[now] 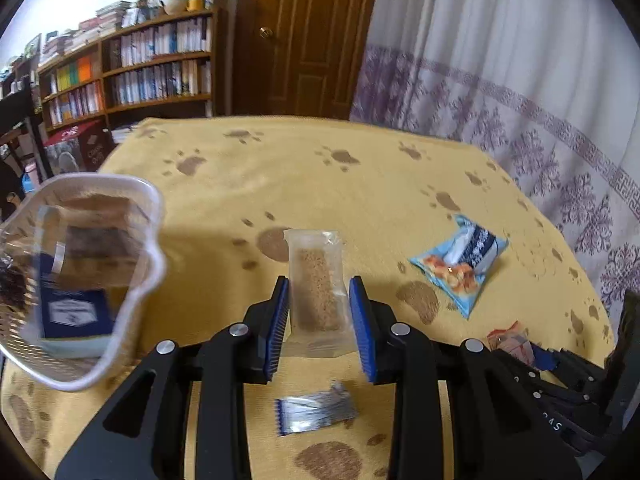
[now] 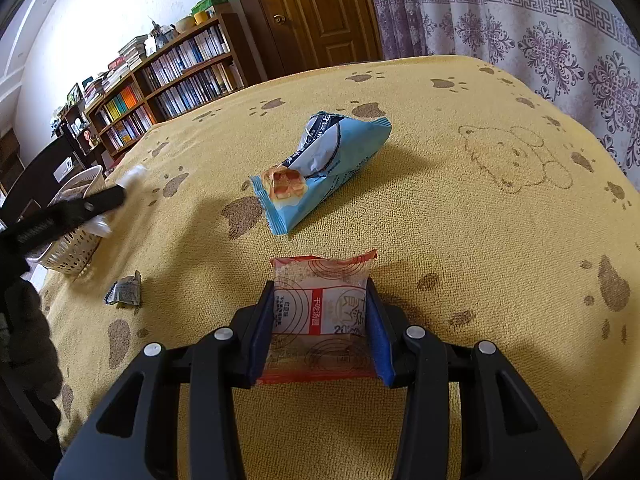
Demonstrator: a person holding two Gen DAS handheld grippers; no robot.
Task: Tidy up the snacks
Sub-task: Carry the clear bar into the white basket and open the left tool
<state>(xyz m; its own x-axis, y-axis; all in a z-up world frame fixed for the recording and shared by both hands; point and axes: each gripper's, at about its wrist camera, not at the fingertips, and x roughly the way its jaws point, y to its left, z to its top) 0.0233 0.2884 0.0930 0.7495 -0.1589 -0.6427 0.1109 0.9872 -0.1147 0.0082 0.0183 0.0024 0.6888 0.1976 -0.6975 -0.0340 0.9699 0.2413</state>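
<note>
Between the blue pads of the left hand-held gripper, a clear-wrapped grain bar is clamped with its long axis pointing away, the basket just to its left, while the right hand-held gripper grips a red-edged packet above the desk

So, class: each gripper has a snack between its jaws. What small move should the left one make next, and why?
Probably carry the clear-wrapped bar leftward over the white basket and release. The left gripper already holds it, and the basket beside it already contains snacks.
</note>
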